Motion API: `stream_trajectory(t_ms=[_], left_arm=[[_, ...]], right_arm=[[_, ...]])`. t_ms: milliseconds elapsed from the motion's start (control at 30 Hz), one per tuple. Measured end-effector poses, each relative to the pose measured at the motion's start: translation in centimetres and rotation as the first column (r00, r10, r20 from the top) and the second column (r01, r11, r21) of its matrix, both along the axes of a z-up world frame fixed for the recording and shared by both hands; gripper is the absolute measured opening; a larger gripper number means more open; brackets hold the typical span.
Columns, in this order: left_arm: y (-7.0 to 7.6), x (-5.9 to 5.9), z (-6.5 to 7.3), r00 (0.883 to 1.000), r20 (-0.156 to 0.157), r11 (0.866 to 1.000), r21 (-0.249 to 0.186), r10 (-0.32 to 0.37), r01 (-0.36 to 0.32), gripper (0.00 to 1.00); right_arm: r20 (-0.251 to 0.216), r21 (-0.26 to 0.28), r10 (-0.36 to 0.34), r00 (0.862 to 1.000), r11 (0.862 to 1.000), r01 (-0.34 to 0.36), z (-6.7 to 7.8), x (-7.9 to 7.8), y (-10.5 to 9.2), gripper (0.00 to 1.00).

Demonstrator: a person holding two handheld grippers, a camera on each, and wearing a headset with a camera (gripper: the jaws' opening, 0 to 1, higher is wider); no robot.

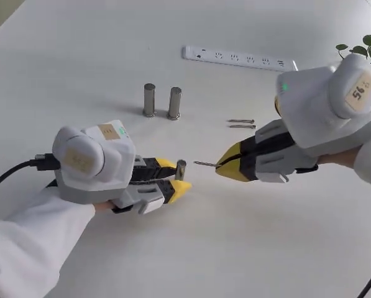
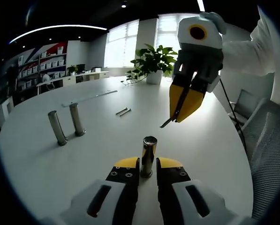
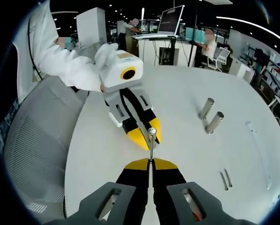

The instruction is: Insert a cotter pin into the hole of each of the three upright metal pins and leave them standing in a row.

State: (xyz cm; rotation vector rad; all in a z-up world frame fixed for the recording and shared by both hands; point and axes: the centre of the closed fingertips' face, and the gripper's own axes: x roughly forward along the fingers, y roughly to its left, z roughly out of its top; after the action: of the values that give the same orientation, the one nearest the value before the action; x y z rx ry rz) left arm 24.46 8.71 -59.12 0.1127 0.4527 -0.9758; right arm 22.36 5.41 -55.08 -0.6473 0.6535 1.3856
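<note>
My left gripper (image 1: pixel 178 174) is shut on an upright metal pin (image 1: pixel 181 169), which stands on the white table between the yellow fingertips (image 2: pixel 148 161). My right gripper (image 1: pixel 225 166) is shut on a thin cotter pin (image 1: pixel 204 164) whose tip points at that metal pin from the right, a short gap away. In the right gripper view the cotter pin (image 3: pixel 151 146) runs up from the jaws toward the metal pin's top (image 3: pixel 152 132). Two more metal pins (image 1: pixel 149 100) (image 1: pixel 174 103) stand side by side farther back. Two spare cotter pins (image 1: pixel 240 123) lie on the table.
A white power strip (image 1: pixel 240 58) lies at the far side of the table. A potted plant (image 1: pixel 364 49) sits at the far right edge. A black cable (image 1: pixel 11 174) trails from my left gripper. People sit at desks in the background.
</note>
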Motion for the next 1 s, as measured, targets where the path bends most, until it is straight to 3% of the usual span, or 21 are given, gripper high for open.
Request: stream_trajectory(t_ms=[100,167,433,667,1000], left_arm=[[0.0,0.2,0.1,1.0,0.0,1.0,-0.016,0.016,-0.016,0.08],[-0.1,0.1,0.1,1.0,0.026,1.0,-0.002,0.008,-0.008,0.08],[0.0,0.2,0.1,0.999,0.041,1.0,-0.005,0.0,0.001,0.07],[0.0,0.3,0.1,0.999,0.042,1.0,-0.02,0.021,-0.02,0.07],[0.1,0.4,0.0,0.998,0.045,0.999,-0.026,0.033,-0.032,0.07]], right_arm=[[-0.003,-0.003,0.002,1.0,1.0,-0.002,-0.2,-0.1,0.1,0.0],[-0.006,-0.003,0.002,1.0,1.0,-0.002,-0.3,-0.1,0.2,0.0],[0.0,-0.007,-0.001,1.0,1.0,0.001,-0.6,0.1,0.4,0.0],[0.011,-0.023,0.014,1.0,1.0,-0.014,-1.0,0.2,0.6,0.0],[0.033,-0.006,0.028,0.999,1.0,-0.027,-1.1,0.3,1.4,0.0]])
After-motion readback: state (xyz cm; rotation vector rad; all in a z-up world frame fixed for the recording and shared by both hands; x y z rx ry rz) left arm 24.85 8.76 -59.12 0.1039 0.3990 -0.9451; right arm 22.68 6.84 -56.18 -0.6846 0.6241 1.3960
